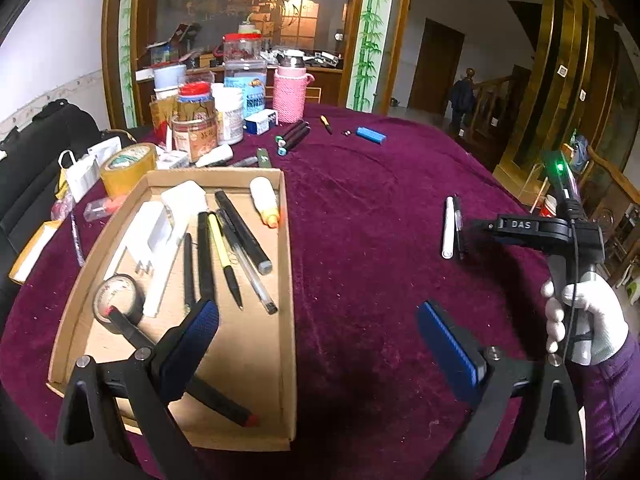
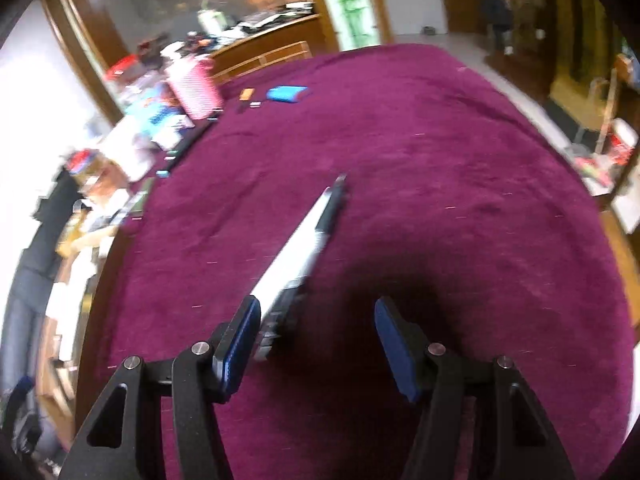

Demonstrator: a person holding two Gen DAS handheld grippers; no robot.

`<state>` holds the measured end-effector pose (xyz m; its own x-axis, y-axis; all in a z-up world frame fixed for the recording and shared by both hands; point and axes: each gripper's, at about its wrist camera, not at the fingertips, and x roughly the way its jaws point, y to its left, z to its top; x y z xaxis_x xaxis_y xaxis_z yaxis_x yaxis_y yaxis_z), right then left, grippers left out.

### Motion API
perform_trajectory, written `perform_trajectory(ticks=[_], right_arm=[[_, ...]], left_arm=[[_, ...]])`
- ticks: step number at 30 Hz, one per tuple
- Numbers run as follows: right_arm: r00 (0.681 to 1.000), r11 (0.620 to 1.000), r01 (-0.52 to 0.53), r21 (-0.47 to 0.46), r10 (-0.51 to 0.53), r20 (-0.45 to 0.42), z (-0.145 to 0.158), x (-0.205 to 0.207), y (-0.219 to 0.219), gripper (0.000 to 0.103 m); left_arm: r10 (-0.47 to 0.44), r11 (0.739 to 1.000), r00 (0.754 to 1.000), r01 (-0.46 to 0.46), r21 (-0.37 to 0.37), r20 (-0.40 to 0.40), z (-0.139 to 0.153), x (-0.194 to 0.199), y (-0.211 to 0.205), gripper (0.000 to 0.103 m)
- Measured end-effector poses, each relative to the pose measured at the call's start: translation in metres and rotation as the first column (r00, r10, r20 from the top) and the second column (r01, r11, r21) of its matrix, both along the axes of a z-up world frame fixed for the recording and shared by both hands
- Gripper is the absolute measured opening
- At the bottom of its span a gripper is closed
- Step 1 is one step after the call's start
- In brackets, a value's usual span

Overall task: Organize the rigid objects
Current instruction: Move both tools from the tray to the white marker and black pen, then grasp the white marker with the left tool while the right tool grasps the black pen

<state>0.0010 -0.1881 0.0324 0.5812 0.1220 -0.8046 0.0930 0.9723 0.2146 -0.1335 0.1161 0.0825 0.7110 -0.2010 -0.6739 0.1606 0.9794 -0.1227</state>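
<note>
From the left wrist view, the left claw [image 1: 318, 330] hangs released, its two blue ribbed pads wide apart with nothing between them, one pad over the cardboard tray [image 1: 289, 280] and the other over the bare velvet. The tray is a shallow, flat brown box lying toward the left edge of the surface [image 1: 380, 184], which wears a plush maroon cloth. Inside it lie several slim pens and markers, their long axes running mostly toward the far edge, along with a roll of black tape [image 1: 117, 298], a white charger block [image 1: 154, 232] and a white tube with an orange end [image 1: 265, 200]. Toward the right edge, a white pen [image 1: 448, 227] and a black pen [image 1: 459, 226] lie side by side, touching or nearly so, long axes pointing at the far edge. Just beside them is the right claw's black body, held by a white-gloved hand [image 1: 584, 320]. From the right wrist view, blurred, the right claw [image 2: 316, 338] stands partly spread; the two pens [image 2: 298, 248] lie on the cloth, slanting away up and to the right, their near ends against the left pad while the right pad stands clear, so nothing is clenched. A blue rectangular block [image 2: 286, 94] lies near the far edge.
</note>
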Motion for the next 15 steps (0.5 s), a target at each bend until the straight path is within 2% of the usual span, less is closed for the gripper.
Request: perform_trajectory(ticks=[4,6,9,11,12,13,15], right_arm=[[1.000,0.998,0.006,-0.062,-0.008,-0.022,-0.006,0.012,0.008,0.045],[1.000,0.995,0.002,-0.101,-0.006,-0.030,-0.010,0.018,0.014,0.040],[1.000,0.983,0.013,-0.185,-0.015,-0.006,-0.008,0.026,0.024,0.039],[1.000,0.962,0.024,-0.272,-0.026,-0.006,-0.009,0.033,0.030,0.029],[0.999,0.956,0.024,-0.293,-0.032,-0.023,-0.013,0.038,0.031,0.021],[0.999,0.954,0.021,-0.299,-0.034,-0.038,-0.018,0.042,0.029,0.019],[1.000,0.949,0.020,-0.316,-0.026,-0.013,-0.018,0.046,0.026,0.019]], left_arm=[[-0.014,1.000,1.000,0.014,-0.010,-0.013,-0.003,0.001,-0.004,0.100],[-0.016,1.000,1.000,0.016,-0.007,-0.009,-0.002,0.000,-0.004,0.100],[-0.015,1.000,1.000,0.015,-0.007,-0.009,-0.002,0.000,-0.003,0.100],[-0.019,1.000,1.000,0.019,-0.012,-0.012,-0.001,0.002,-0.004,0.100],[-0.023,1.000,1.000,0.023,-0.014,-0.012,-0.001,0.003,-0.006,0.100],[-0.031,0.999,0.999,0.031,-0.015,-0.010,0.000,0.003,-0.009,0.100],[-0.046,0.999,0.999,0.046,-0.009,-0.002,0.003,0.004,-0.015,0.100]])
